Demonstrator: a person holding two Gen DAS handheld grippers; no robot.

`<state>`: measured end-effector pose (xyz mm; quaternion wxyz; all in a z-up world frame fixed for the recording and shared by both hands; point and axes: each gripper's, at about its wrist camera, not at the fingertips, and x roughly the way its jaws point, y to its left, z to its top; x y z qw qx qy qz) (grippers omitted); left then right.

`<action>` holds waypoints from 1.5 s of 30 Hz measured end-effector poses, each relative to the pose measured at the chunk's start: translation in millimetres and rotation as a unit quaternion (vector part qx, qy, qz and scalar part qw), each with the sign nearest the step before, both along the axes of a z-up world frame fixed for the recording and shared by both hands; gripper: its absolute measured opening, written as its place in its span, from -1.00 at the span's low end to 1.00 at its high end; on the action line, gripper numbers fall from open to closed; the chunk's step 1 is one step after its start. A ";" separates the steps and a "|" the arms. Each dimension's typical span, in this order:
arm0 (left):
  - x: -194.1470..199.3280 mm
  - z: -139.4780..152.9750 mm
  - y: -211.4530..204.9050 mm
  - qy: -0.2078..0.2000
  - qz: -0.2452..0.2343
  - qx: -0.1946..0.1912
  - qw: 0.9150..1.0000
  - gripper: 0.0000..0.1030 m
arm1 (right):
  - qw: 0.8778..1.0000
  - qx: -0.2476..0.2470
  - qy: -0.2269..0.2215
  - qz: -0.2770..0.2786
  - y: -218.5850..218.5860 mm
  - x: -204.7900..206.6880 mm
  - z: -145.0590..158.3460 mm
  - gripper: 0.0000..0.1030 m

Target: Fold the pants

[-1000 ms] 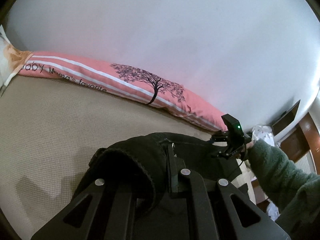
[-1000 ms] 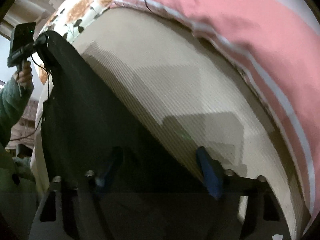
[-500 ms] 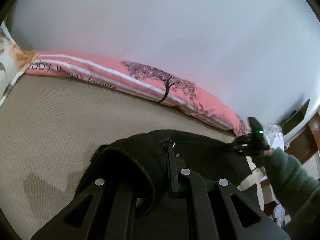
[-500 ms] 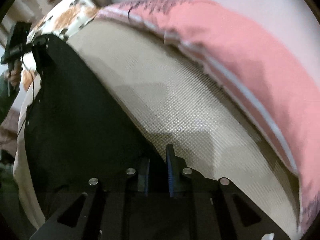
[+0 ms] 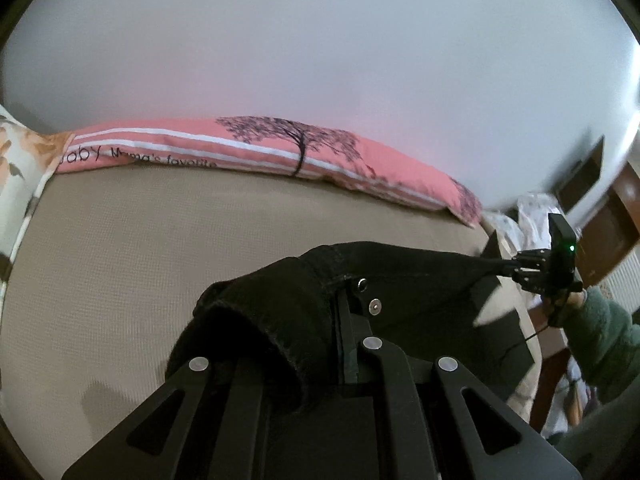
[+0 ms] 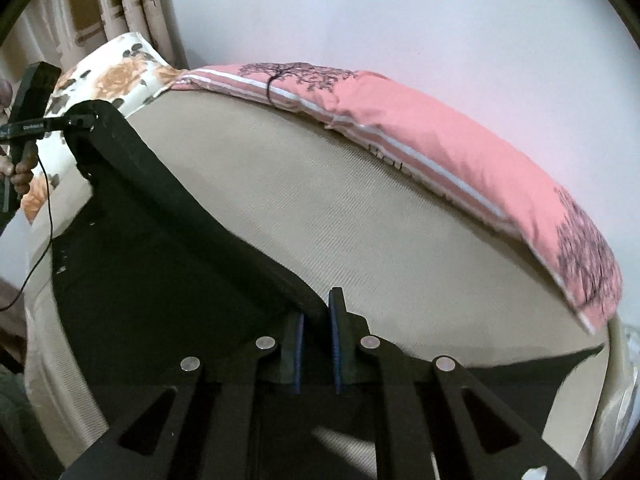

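The black pants [image 5: 408, 280] hang stretched between my two grippers above the beige bed [image 5: 140, 248]. My left gripper [image 5: 340, 320] is shut on the waistband end, whose bunched cloth drapes over the fingers. My right gripper [image 6: 316, 320] is shut on the other edge of the pants [image 6: 160, 260], pinched between its blue pads. In the left wrist view the right gripper [image 5: 516, 270] shows at the far right, held by a hand in a green sleeve. In the right wrist view the left gripper [image 6: 80, 120] shows at the upper left, gripping the pants' corner.
A long pink pillow [image 5: 280, 156] with a tree print lies along the bed's far edge by the white wall. A floral pillow [image 6: 116, 76] lies at the bed's end by curtains. Wooden furniture [image 5: 612, 236] stands beyond the bed's right end.
My right gripper closed from open onto the pants' edge, then moved away, pulling the cloth taut. Both grippers have lifted, so more of the wall and pillow shows.
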<state>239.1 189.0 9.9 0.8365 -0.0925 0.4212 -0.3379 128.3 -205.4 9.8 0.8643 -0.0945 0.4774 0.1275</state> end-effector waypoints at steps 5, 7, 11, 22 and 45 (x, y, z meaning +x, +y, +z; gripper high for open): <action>-49.0 -7.3 7.2 0.002 -0.028 0.017 0.999 -0.81 | 1.000 0.015 0.023 -0.011 6.5 -58.3 -9.3 -0.83; -68.0 -16.8 10.7 0.010 -0.035 0.025 0.999 -0.80 | 0.999 0.024 0.037 -0.013 10.9 -82.2 -18.5 -0.83; -96.1 -42.5 16.3 0.042 -0.040 0.038 0.998 -0.73 | 0.998 0.030 0.062 -0.011 20.4 -119.4 -40.4 -0.83; -132.6 -96.7 10.5 0.082 -0.007 0.162 0.983 -0.24 | 0.993 0.009 0.119 -0.020 40.9 -132.9 -109.2 -0.77; -189.5 -58.0 66.8 0.104 0.195 0.083 0.972 0.57 | 0.959 0.199 0.075 -0.189 -17.7 -191.6 -69.5 0.13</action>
